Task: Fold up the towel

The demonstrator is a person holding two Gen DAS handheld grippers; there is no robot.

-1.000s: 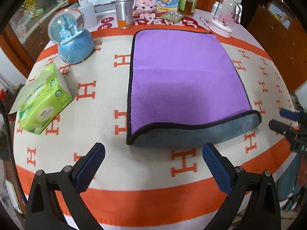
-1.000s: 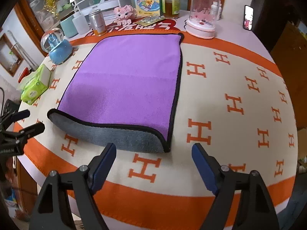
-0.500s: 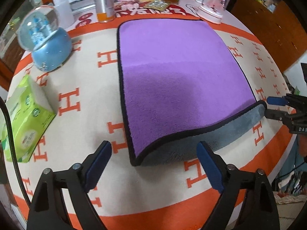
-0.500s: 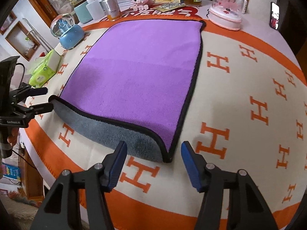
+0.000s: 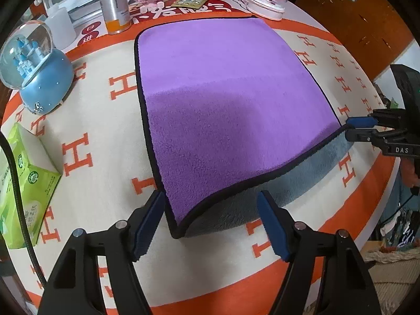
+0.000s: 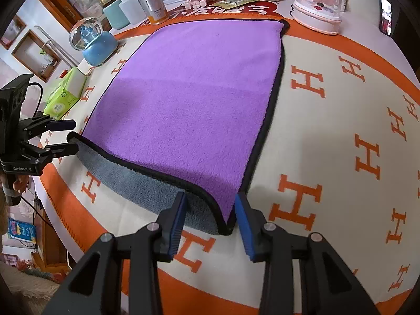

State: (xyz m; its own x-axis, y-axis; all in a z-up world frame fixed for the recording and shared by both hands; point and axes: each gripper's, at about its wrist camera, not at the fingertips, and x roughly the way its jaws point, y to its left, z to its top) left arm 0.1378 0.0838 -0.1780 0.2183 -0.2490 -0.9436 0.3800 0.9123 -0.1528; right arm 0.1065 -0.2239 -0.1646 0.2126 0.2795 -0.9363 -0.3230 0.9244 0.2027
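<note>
A purple towel [image 5: 225, 99] with black trim and a grey underside lies folded on the table, its fold at the near edge; it also shows in the right wrist view [image 6: 194, 99]. My left gripper [image 5: 211, 210] is open, its fingers straddling the towel's near left corner. My right gripper [image 6: 211, 207] is open, its fingers either side of the near right corner. Each gripper shows in the other's view: the right gripper [image 5: 353, 128] and the left gripper [image 6: 69, 137], both at the towel's corners.
A round table with an orange and cream H-pattern cloth [image 5: 105, 178]. A green tissue pack [image 5: 29, 189] and a blue snow globe [image 5: 36, 65] stand at the left. A can [image 5: 115, 6], boxes, bottles and a pink-based glass dome [image 6: 319, 5] line the far edge.
Both grippers have moved forward to the towel's near corners and have narrowed somewhat. The towel has not moved.
</note>
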